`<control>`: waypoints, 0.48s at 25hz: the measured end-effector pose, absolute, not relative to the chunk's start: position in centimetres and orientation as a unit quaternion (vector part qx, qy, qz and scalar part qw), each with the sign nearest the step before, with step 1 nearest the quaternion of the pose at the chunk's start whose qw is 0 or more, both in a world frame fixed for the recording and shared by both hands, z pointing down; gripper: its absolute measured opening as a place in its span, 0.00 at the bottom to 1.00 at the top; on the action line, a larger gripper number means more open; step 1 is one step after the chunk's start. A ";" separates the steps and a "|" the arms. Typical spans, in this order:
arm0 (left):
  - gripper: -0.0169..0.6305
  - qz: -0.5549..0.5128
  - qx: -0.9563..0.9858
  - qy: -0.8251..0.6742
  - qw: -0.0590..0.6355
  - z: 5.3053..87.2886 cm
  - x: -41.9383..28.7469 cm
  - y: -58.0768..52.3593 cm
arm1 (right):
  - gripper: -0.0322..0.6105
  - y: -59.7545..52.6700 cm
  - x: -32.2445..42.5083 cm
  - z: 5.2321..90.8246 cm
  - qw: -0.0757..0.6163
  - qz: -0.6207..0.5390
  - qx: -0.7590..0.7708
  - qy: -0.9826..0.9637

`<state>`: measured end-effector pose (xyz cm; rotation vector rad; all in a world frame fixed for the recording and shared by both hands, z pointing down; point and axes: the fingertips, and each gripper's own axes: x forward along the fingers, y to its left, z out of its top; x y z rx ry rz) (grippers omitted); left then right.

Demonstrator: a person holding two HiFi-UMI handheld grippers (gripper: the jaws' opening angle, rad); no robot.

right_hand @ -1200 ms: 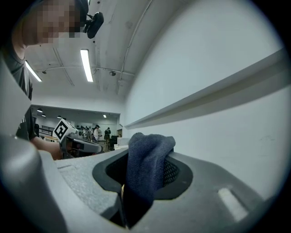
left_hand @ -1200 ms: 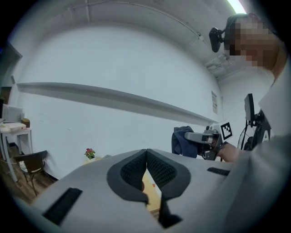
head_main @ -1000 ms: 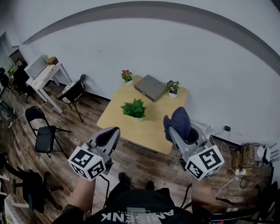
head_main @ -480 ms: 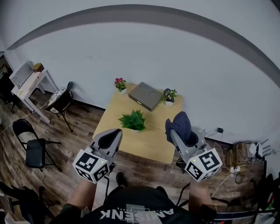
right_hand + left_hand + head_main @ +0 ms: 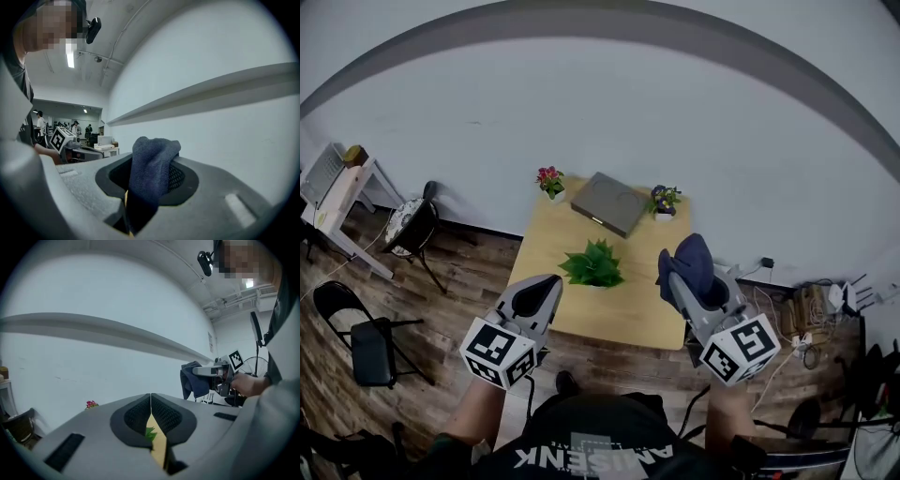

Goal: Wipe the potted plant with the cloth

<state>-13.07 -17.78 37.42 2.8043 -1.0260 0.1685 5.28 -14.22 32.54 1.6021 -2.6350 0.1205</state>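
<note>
The green potted plant (image 5: 593,265) stands upright near the middle of the wooden worktop (image 5: 628,321). Just right of the plant in the head view, the dark blue cloth (image 5: 690,260) hangs bunched above the worktop's edge and does not touch the leaves. It is clamped in the right tool (image 5: 675,281). The right gripper view shows the fabric filling the gap between the padded jaws and folding over their tips.

On the plant's near left side is the left tool (image 5: 548,284), clear of the leaves. Its jaws are pressed together along a thin line with nothing between them. In the left gripper view a bit of the plant's green shows through the slot below the pads.

Behind the plant, toward the wall, a flat grey case (image 5: 612,202) lies on the worktop. A pink-flowered pot (image 5: 549,181) stands behind the plant to its left, and a purple-flowered pot (image 5: 664,200) behind it to its right. Well left of the plant, on the wooden floor (image 5: 469,281), stand a round-seated chair (image 5: 411,225) and a black chair (image 5: 367,333). Well right of the plant, cables (image 5: 797,319) lie by the wall.
</note>
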 end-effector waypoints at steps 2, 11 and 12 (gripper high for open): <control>0.03 0.075 0.936 -0.339 0.065 38.0 -13.3 -18.6 | 0.25 -14.6 5.1 32.6 0.030 0.040 0.530 -0.846; 0.14 0.168 0.941 -0.292 0.036 42.4 -11.3 -19.7 | 0.25 -14.9 6.3 34.0 0.037 0.057 0.546 -0.835; 0.17 0.185 0.939 -0.288 0.033 43.3 -11.0 -19.7 | 0.25 -14.9 6.6 34.1 0.037 0.058 0.544 -0.837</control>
